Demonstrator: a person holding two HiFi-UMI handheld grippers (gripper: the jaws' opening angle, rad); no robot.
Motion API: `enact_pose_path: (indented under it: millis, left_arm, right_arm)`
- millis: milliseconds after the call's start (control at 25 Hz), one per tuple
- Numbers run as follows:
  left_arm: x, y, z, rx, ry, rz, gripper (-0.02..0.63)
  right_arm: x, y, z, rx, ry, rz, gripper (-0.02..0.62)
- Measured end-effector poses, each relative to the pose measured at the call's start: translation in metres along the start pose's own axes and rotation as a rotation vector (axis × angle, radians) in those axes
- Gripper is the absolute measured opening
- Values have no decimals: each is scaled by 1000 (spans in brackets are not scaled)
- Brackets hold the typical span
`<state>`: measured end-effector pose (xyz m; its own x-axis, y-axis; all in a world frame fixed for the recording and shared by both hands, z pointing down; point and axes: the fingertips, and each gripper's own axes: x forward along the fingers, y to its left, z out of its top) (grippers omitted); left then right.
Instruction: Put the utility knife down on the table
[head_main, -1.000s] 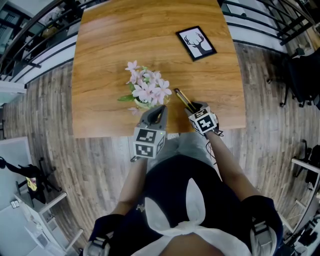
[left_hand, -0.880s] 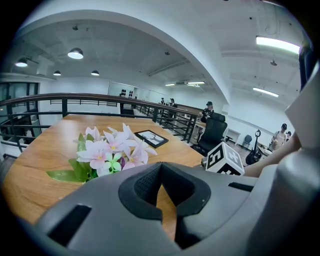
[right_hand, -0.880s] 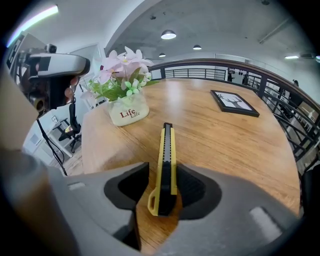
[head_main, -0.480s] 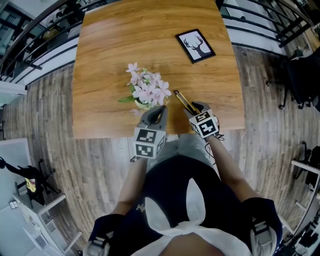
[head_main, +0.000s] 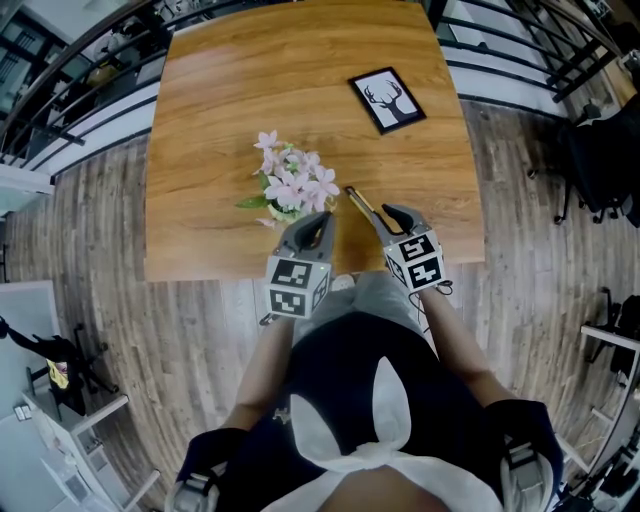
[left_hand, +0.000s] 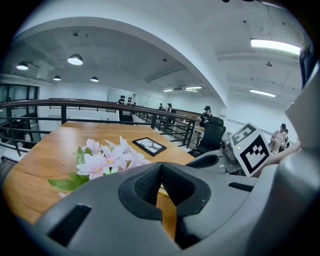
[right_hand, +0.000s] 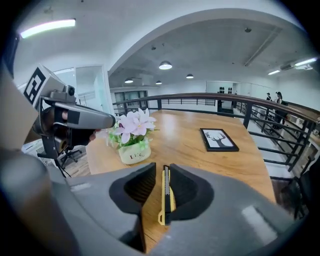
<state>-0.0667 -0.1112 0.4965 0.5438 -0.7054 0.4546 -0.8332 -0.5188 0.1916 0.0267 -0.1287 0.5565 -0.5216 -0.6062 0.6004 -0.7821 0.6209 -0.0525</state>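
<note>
The yellow-and-black utility knife (head_main: 362, 205) lies flat on the wooden table (head_main: 220, 90), near its front edge. My right gripper (head_main: 393, 212) hovers above the knife's near end. In the right gripper view the knife (right_hand: 166, 195) shows through the gap of the right gripper (right_hand: 163, 172), down on the wood, apart from the pads. Those jaws have just been closing and hold nothing. My left gripper (head_main: 320, 222) hangs over the front edge beside the flowers, and in its own view the left gripper (left_hand: 161, 167) has its tips together, empty.
A small white pot of pink flowers (head_main: 292, 185) stands just left of the knife. A black-framed deer picture (head_main: 387, 99) lies at the table's far right. Black railings (head_main: 80, 70) run behind the table, and an office chair (left_hand: 212, 137) stands off to the right.
My right gripper has lifted up and back from the knife, its jaws narrower than before. The knife stays lying on the table. The left gripper has kept still.
</note>
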Motion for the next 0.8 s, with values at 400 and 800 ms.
enact_pose_path:
  millis: [400,800]
  left_arm:
    - [-1,-15,10,0,-26,-25,17]
    - [-1,-29,12,10,-28,-42,17]
  right_arm:
    - [-32,2,26,19,-113,-19,0]
    - [-47,6,28,12,-122,-18,-2]
